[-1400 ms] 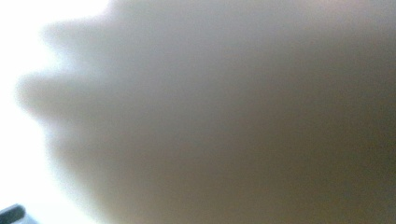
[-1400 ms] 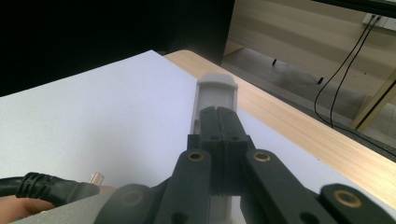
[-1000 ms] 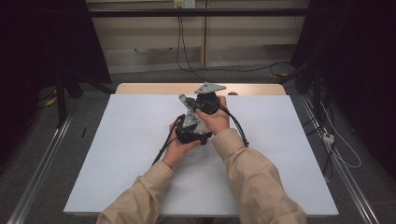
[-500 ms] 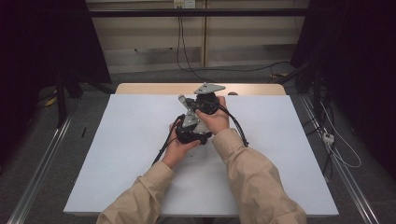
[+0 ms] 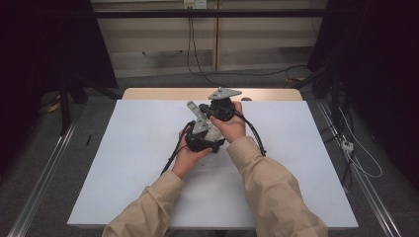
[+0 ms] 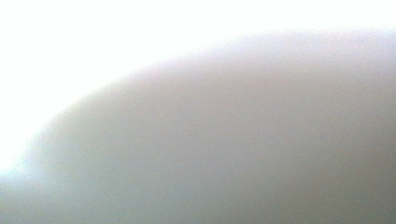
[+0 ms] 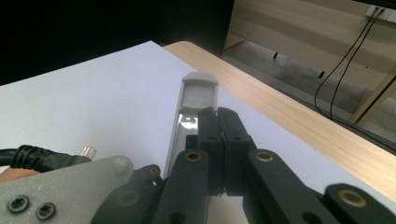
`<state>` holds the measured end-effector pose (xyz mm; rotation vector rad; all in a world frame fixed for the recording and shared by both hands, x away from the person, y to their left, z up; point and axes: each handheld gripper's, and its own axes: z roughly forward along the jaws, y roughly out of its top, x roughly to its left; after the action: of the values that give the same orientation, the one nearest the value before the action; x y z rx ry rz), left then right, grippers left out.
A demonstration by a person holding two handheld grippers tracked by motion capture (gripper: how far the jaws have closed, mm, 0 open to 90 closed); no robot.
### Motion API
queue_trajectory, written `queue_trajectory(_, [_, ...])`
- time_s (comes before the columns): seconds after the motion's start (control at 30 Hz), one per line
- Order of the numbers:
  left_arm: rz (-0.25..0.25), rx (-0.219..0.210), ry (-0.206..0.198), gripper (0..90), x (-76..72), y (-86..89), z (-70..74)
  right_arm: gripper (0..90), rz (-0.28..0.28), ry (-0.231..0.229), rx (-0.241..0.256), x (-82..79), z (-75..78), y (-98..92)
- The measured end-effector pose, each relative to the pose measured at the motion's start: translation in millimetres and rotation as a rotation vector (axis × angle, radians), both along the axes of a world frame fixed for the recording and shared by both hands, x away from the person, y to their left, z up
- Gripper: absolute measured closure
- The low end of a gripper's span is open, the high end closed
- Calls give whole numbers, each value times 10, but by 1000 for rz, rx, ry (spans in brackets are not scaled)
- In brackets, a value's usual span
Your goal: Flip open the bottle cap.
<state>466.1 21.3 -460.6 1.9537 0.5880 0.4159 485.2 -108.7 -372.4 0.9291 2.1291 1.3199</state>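
We held both tools together mid-frame over the bench (image 5: 148,163), right tool (image 7: 218,122) closed empty, left tool (image 5: 200,129) unreadable, still needing separating.

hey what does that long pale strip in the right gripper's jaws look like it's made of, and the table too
The strip looks like smooth plastic or coated metal, pale grey, with a glossy glint near the right hand-held gripper; which one is unclear. The table looks like light wood or laminate, grain showing at its edge, under a matte white sheet.
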Motion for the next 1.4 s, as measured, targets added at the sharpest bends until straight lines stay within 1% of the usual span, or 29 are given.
queue_trajectory(0.13, [2,23,-2,115,-26,-22,3,863,-3,0,-2,-33,16,-26])
queue_trajectory(0.2, [-2,26,14,110,-26,-6,7,833,-6,0,2,-53,28,-38])
queue_trajectory(0.27, [7,28,24,101,-30,17,10,804,-9,-6,1,-68,36,-50])
queue_trajectory(0.3, [9,21,29,98,-32,24,10,783,-8,-12,6,-79,40,-61])
queue_trajectory(0.33, [9,14,38,95,-35,35,13,757,-10,-10,10,-84,41,-66])
queue_trajectory(0.37, [6,18,42,94,-36,49,19,726,-11,-8,13,-89,42,-76])
queue_trajectory(0.43, [16,11,47,94,-53,75,29,679,-11,0,21,-101,47,-95])
queue_trajectory(0.57, [22,10,57,90,-98,154,57,542,-13,8,41,-155,50,-149])
queue_trajectory(0.6, [23,3,63,89,-113,180,71,505,-12,10,44,-177,50,-166])
queue_trajectory(0.67, [18,-1,56,77,-143,241,117,423,-12,13,51,-226,38,-213])
queue_trajectory(0.7, [9,-6,63,73,-165,265,140,396,-14,19,59,-250,34,-243])
queue_trajectory(0.77, [2,1,46,71,-222,322,185,365,-13,22,91,-308,27,-309])
queue_trajectory(0.8, [-2,7,34,71,-248,353,204,338,-10,32,96,-337,28,-342])
queue_trajectory(0.83, [0,1,34,72,-273,380,214,324,-9,39,105,-367,28,-369])
queue_trajectory(0.87, [-3,-8,45,71,-287,414,224,313,-9,39,106,-402,31,-396])
queue_trajectory(0.9, [-6,-14,56,68,-294,455,236,292,-10,30,102,-438,33,-422])
queue_trajectory(0.93, [-11,-29,80,66,-307,483,240,269,-10,27,99,-473,35,-446])
queue_trajectory(0.97, [-16,-36,90,64,-326,509,243,253,-8,29,99,-506,36,-469])
queue_trajectory(1.0, [-19,-40,78,64,-350,541,246,249,-10,26,101,-543,35,-494])
queue_trajectory(1.03, [-23,-48,77,65,-373,569,248,242,-11,19,98,-581,31,-522])
queue_trajectory(1.1, [-27,-70,84,65,-403,633,256,211,-9,20,96,-649,15,-570])
queue_trajectory(1.17, [-26,-70,90,65,-427,689,273,190,-9,26,92,-716,-14,-614])
queue_trajectory(1.23, [-27,-53,81,63,-450,736,294,184,-10,29,96,-787,-56,-659])
queue_trajectory(1.3, [-24,-60,73,65,-477,781,305,167,-12,36,92,-852,-106,-703])
queue_trajectory(1.4, [-26,-47,75,65,-508,837,300,147,-20,45,81,-931,-182,-767])
